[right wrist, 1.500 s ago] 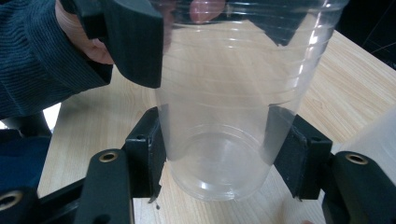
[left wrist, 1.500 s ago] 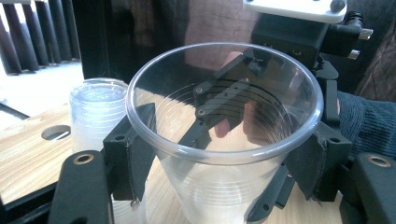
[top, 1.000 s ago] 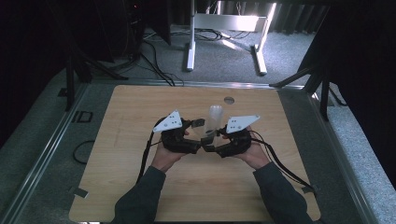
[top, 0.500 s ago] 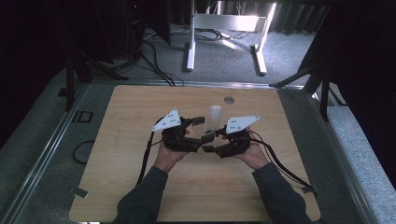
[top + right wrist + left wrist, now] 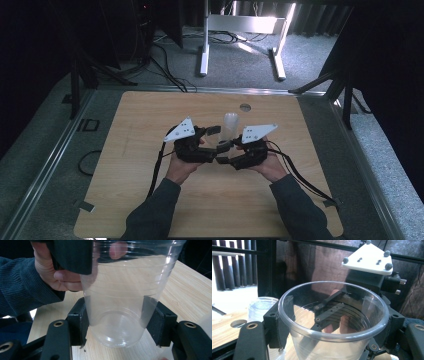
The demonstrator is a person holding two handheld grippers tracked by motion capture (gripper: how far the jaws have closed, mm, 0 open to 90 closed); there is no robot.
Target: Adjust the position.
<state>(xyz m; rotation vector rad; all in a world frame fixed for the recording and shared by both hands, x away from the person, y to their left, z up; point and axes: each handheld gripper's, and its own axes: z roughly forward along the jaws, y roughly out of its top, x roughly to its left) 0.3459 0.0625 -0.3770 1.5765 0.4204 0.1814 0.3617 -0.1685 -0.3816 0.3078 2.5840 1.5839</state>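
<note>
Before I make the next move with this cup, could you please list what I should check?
1. Right tool clamps the clear cup low on its wall, a pad on each side: ok.
2. Left tool at the rim; its jaws have just been closing with the cup between them, and the pads meet the wall: ok.
3. Cup upright: ok.
4. Cup empty: ok.
5. Cup's base resting on the table or lifted off it: cannot tell.
6. Second cup stands apart from both tools: ok.
</note>
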